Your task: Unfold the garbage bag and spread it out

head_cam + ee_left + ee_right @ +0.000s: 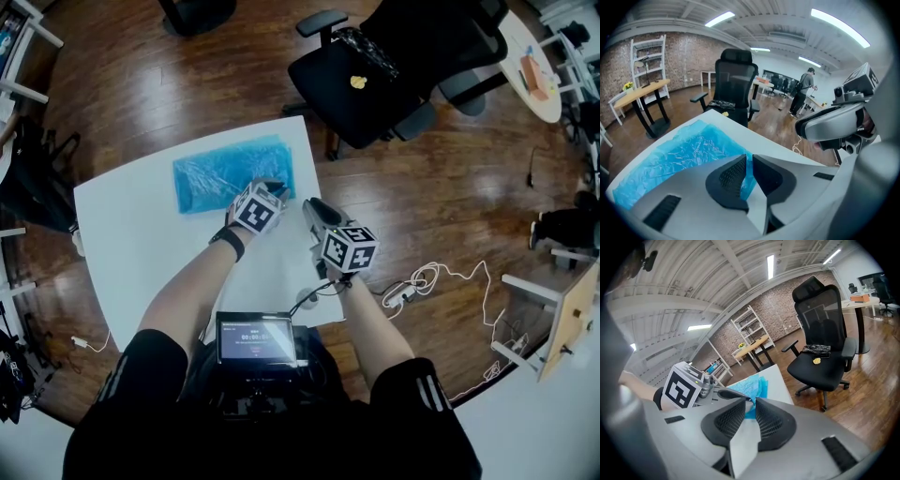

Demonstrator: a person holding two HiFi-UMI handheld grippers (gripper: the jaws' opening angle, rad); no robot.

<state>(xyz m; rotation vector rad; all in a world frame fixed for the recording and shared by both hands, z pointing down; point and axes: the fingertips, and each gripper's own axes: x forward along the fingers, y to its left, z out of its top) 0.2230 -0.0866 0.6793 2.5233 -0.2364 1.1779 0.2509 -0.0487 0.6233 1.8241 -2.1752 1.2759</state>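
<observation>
A blue garbage bag [234, 172], still folded into a flat rectangle, lies on the far part of the white table [141, 253]. My left gripper [272, 189] sits at the bag's near right corner. In the left gripper view its jaws [749, 161] are closed on the edge of the blue film [679, 154]. My right gripper [314, 208] hovers just to the right, over bare table near the right edge. Its jaws [751, 404] stand almost together with nothing between them, and the bag [752, 387] shows beyond them.
A black office chair [375, 75] stands just past the table's far right corner. White cables [431, 281] lie on the wooden floor to the right. A small screen [255, 339] hangs at my chest. A person [804, 89] stands far off in the room.
</observation>
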